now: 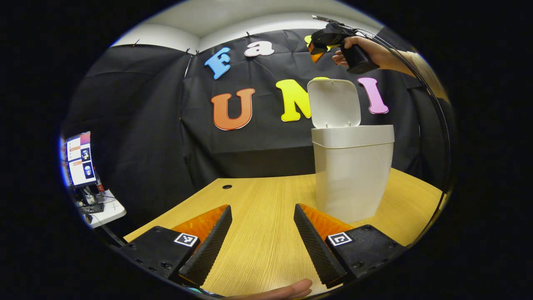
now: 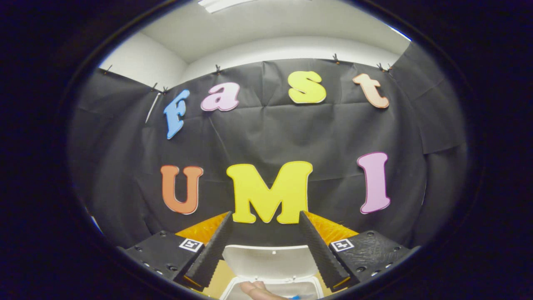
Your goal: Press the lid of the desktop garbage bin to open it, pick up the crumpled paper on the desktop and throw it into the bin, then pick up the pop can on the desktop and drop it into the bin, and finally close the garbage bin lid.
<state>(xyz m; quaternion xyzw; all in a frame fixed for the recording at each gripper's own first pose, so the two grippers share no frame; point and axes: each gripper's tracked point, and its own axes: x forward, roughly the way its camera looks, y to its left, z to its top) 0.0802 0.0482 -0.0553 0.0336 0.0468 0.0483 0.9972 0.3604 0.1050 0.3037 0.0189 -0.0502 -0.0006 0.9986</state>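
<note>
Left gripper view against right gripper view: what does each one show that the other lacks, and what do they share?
Left gripper view alone: the bin's outer body on the wooden desktop, a monitor on a side table, and the right hand-held gripper raised above the bin. Right gripper view alone: the ceiling light and a look down into the bin's mouth. Both: the raised white lid.

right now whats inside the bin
The lid stands open, but the bin wall hides the inside in the left gripper view. The right gripper, open, hangs above it.

white garbage bin [image 1: 352, 175] stands upright on the wooden desktop, its lid [image 1: 334, 102] flipped up and open.
</note>
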